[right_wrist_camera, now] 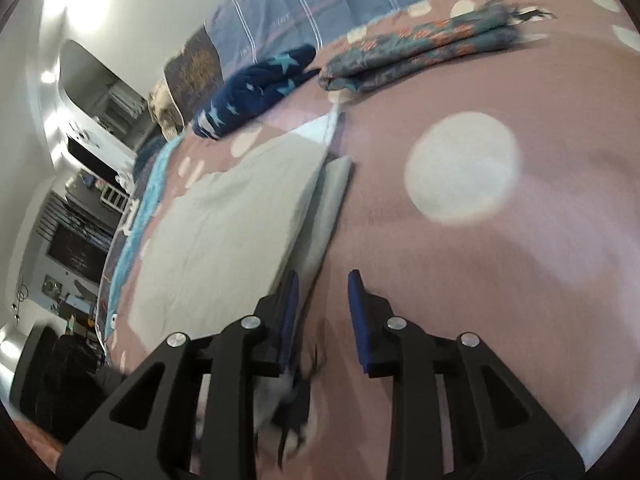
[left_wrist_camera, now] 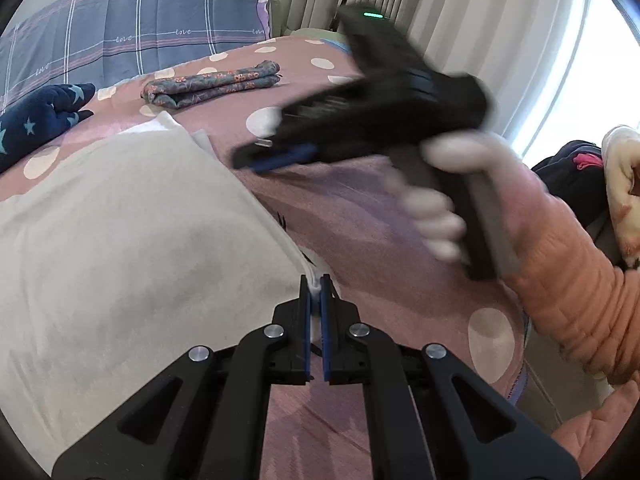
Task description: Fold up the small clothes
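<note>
Your left gripper (left_wrist_camera: 316, 284) has its fingers clenched on the near edge of the pale grey, partly folded soft cotton garment (left_wrist_camera: 132, 220) lying on the pink dotted bed (left_wrist_camera: 360, 220). It looks light and limp, so pinch corners. Your right gripper (right_wrist_camera: 323, 280) hangs released beside it.

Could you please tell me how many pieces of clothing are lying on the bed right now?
3: the pale grey garment nearest, pinched by the left gripper; the floral folded piece farther back; the navy star-print item by the plaid pillow. Others may lie off-frame.
</note>
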`<state>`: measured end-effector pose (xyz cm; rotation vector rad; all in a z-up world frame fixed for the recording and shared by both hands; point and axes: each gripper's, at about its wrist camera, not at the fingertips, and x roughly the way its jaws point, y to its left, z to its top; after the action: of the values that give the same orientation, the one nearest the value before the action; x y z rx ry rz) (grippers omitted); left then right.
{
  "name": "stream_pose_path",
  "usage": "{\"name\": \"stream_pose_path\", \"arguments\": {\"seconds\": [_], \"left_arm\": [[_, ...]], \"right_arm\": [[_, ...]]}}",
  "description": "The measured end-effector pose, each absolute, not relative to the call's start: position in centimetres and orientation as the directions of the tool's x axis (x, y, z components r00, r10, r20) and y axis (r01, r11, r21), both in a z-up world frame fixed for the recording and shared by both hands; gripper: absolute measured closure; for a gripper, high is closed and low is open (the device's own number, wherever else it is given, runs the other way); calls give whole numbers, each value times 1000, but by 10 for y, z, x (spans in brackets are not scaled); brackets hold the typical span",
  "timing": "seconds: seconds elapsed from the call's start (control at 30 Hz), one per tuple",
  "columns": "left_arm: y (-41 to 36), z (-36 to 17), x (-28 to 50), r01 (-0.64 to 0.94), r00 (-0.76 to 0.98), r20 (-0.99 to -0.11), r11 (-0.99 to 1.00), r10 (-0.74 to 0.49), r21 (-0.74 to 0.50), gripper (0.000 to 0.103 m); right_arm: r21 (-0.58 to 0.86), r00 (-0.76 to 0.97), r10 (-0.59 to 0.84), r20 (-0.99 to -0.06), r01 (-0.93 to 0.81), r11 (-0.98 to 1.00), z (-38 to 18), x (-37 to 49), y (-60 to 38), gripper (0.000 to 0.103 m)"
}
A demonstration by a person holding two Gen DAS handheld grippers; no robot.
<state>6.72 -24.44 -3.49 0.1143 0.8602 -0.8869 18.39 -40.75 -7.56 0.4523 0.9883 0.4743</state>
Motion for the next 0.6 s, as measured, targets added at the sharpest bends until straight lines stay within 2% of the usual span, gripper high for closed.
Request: {"name": "stream_pose_path", "arguments": {"seconds": [0.17,0.23,0.3,0.37,0.43,0.5,0.53,0.6], "left_arm": [[-246,-36,67,736,307,-705,629,-639,-250,100],[-251,-40,67,744,296,-713,622,-635,-245,100],[-258,-47,65,751,281,-729,616,-624,-239,100],[-268,-58,62,769,247,-756,597,-606,-228,100],[-278,-68,58,795,184,-769,553,-613,-250,103],[-285,-67,53,817,198,-773,538,-602,-209,103],[-285,-66,54,815,198,-773,540,-603,-212,103],[-282,-65,51,812,207,-768,544,-606,-211,103]], "right_arm": [[561,462,565,-684,-162,812,-83,229,-396,68],[578,464,564,-683,-129,806,-85,239,-396,101],[625,536,595,-599,-151,766,-67,233,-403,102],[599,573,586,-572,-196,777,-53,226,-401,102],[508,584,510,-631,-186,841,-57,232,-395,102],[446,556,459,-693,-171,879,-77,243,-388,101],[453,534,463,-707,-160,877,-89,246,-389,101],[511,543,497,-677,-140,848,-88,239,-401,101]]}}
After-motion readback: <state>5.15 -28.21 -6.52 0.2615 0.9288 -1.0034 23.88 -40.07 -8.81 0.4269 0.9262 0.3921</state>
